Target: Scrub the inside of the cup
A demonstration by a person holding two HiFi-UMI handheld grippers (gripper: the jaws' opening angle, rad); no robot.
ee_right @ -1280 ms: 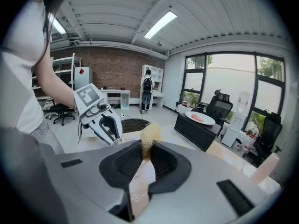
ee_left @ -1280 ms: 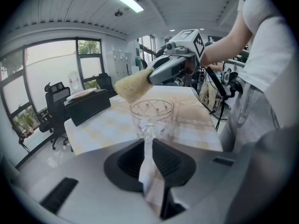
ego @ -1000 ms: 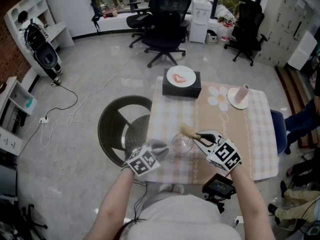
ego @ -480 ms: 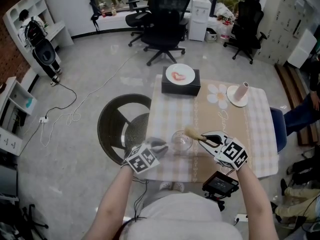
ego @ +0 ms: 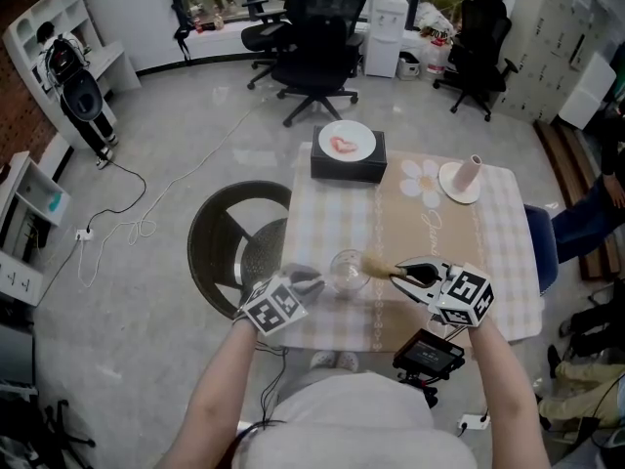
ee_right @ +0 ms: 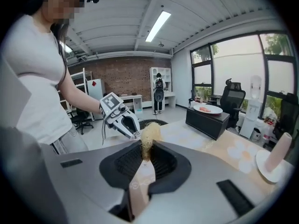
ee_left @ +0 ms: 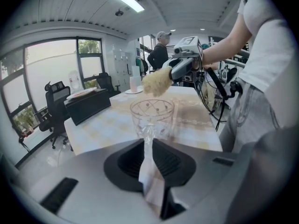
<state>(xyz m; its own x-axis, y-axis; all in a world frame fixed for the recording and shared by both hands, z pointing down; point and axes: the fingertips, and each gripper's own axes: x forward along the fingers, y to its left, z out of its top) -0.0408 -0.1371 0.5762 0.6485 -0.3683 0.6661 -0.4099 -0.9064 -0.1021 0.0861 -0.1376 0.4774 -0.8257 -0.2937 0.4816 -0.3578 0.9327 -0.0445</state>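
Left gripper (ego: 311,282) is clamped on the glass cup (ego: 349,270), upright on my worktop (ego: 439,233); my right gripper (ego: 408,274) pinches the brush (ego: 377,265), head just by the rim

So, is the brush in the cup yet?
Out: the brush hangs above and beside the cup, none of it below the rim.

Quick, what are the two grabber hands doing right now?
Left gripper: closed on the glass cup.
Right gripper: closed on the scrub brush.
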